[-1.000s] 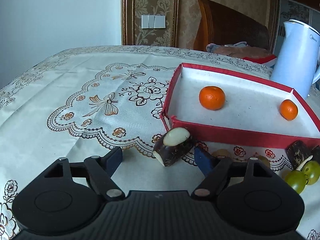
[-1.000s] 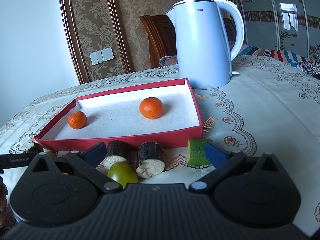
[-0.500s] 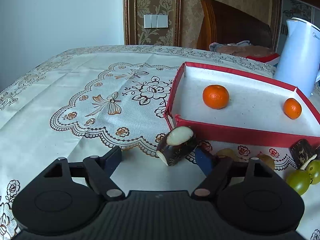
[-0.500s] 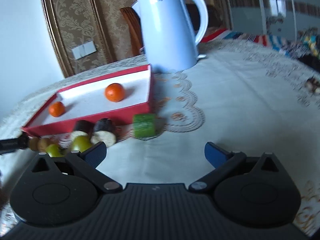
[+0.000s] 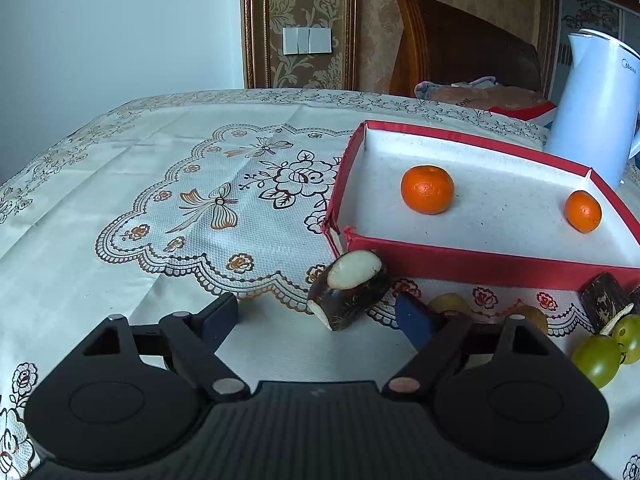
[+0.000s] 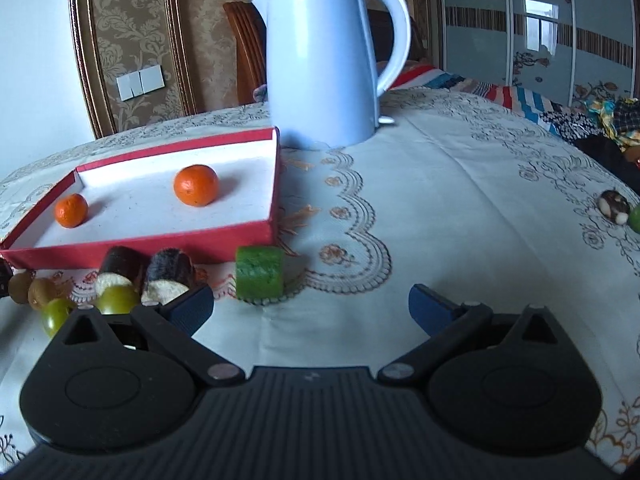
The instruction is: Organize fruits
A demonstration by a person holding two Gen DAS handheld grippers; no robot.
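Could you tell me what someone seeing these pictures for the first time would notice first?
Probably the red tray with its white floor, holding two oranges, the larger orange nearer its left wall. Behind the tray stands a tall pale-blue kettle. Along the tray's front wall, cut dark-skinned pieces, green grapes and a green chunk lie on the patterned tablecloth.

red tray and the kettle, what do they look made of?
Red tray: looks like cardboard, a shallow box or lid with a matte red outside and white, slightly speckled lining; the near-left corner is split open and shows a pale, paper-like edge.

Kettle: pale blue body with a smooth, soft sheen and a moulded handle, probably plastic, though painted metal can't be ruled out.
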